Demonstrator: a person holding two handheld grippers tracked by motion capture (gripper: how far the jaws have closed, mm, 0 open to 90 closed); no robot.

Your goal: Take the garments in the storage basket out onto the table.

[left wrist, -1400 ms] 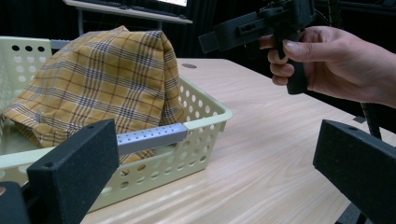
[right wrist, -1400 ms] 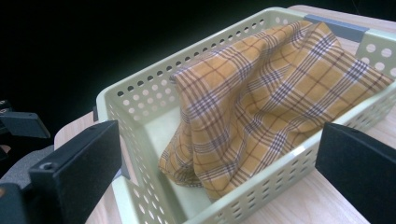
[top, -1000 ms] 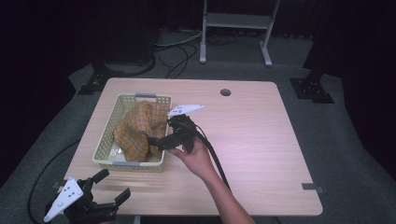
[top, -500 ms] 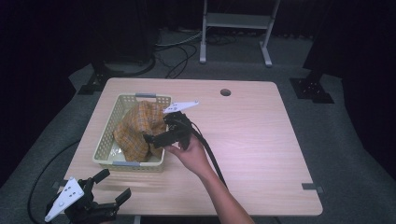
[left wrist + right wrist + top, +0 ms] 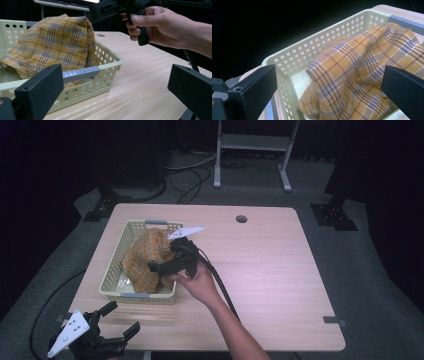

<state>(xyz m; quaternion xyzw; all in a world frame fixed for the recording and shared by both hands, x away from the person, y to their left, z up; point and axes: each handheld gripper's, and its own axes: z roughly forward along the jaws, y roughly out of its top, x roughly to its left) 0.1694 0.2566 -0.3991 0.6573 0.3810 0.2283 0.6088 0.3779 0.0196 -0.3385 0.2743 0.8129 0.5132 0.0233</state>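
A yellow plaid cloth [image 5: 145, 260] sits heaped in a pale perforated basket [image 5: 111, 277] at the worktop's [image 5: 280, 270] left side. The right tool [image 5: 157, 266] hovers over it, jaws spread, apparently ready to pinch a fold. The heap runs lengthwise with the basket (peak uppermost). The left tool [image 5: 117, 320] waits spread at the near edge.

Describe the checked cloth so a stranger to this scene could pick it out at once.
Start at the wooden table and find the pale perforated basket on its left half. The cloth is heaped inside it, rising above the rim, with the right gripper open above it. Its orange-yellow plaid with dark lines is the one patterned, soft thing there.
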